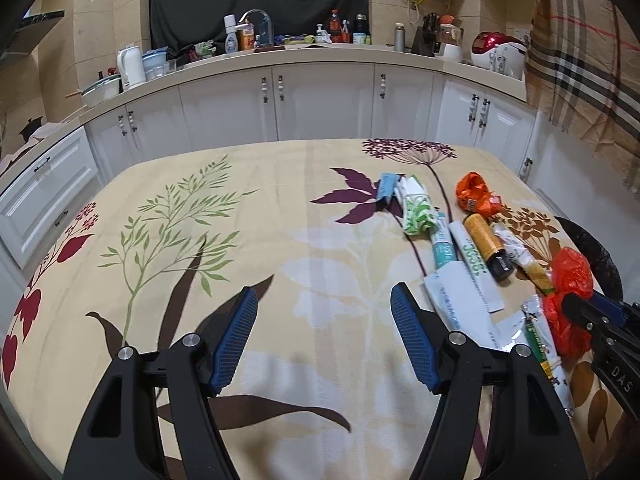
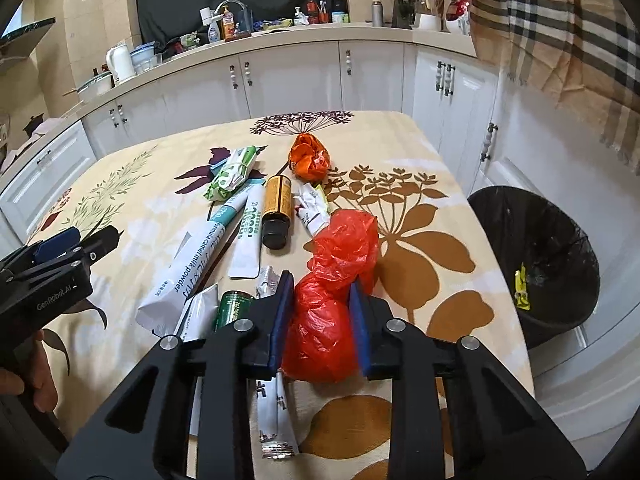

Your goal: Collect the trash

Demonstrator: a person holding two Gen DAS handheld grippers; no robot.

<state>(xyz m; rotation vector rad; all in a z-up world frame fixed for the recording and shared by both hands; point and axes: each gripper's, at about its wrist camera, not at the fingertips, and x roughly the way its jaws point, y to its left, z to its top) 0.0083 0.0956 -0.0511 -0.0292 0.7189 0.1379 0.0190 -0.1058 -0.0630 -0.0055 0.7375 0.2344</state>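
Note:
My right gripper [image 2: 320, 282] is shut on a crumpled red plastic bag [image 2: 340, 248], whose lower bulge is squeezed between the blue pads just above the floral tablecloth [image 2: 420, 184]. To its left lies more trash: an amber bottle [image 2: 277, 208], an orange wrapper [image 2: 310, 156], a green-white wipes pack [image 2: 230, 174], long white sachets [image 2: 200, 264] and a green packet [image 2: 234, 308]. My left gripper [image 1: 325, 292] hovers open over bare cloth, left of the pile, with nothing between its fingers. In the left wrist view the red bag [image 1: 572, 276] and the right gripper [image 1: 592, 312] sit at the right edge.
A black bin [image 2: 560, 300] with a black liner stands on the floor beside the table's right edge, a yellow wrapper [image 2: 522, 286] inside it. White cabinets [image 1: 320, 100] and a cluttered counter run behind the table. A plaid cloth [image 2: 560, 40] hangs at the upper right.

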